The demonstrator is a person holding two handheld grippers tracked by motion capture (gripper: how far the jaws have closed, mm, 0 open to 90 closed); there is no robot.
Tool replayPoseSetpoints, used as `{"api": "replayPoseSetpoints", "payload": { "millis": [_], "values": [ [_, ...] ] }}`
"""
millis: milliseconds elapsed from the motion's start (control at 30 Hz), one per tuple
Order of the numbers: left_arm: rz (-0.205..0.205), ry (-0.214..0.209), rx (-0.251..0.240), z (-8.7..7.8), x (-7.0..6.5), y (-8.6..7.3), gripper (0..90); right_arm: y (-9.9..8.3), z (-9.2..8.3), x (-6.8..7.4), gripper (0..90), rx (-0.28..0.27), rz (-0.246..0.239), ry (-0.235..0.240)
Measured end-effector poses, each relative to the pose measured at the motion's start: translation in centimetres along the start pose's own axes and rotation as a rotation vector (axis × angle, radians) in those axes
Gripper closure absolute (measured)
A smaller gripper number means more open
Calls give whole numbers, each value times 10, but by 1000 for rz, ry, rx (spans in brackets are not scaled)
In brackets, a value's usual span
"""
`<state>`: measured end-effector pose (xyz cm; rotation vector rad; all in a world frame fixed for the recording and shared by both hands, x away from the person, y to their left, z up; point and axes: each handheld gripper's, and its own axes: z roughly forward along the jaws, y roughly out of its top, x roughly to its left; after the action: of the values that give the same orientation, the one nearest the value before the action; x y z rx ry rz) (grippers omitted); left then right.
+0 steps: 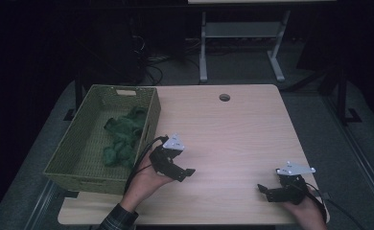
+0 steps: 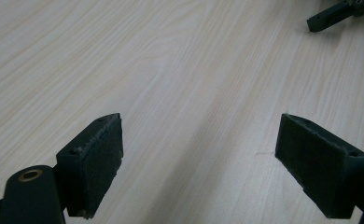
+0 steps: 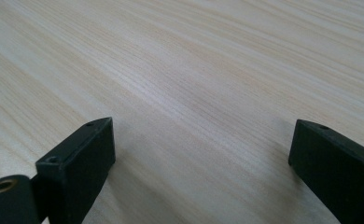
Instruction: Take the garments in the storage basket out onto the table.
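No readable text anywhere — no label, brand, number or sign. Pale tag on far wall of woven basket [image 1: 103,139] — blank at this size, nothing legible. Grey plates on grippers right of basket — bare, no markings to read. Wood-grain table [image 1: 233,129] right of basket — plain, unprinted. Both gripper views — black jaw pads over wood grain, no lettering on them.
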<state>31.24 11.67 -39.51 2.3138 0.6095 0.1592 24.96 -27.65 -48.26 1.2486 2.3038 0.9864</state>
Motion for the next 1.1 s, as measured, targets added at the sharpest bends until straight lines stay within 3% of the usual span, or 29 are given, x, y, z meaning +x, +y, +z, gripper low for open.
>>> {"api": "replayPoseSetpoints", "payload": {
  "millis": [733, 1100],
  "values": [
    [32, 3, -12, -20, 7, 19, 145, 0, 0, 0, 66, 0, -1, 1],
    [41, 9, -18, -32, 20, 25, 185, 0, 0, -1, 50, 4, -12, 11]
  ]
}}
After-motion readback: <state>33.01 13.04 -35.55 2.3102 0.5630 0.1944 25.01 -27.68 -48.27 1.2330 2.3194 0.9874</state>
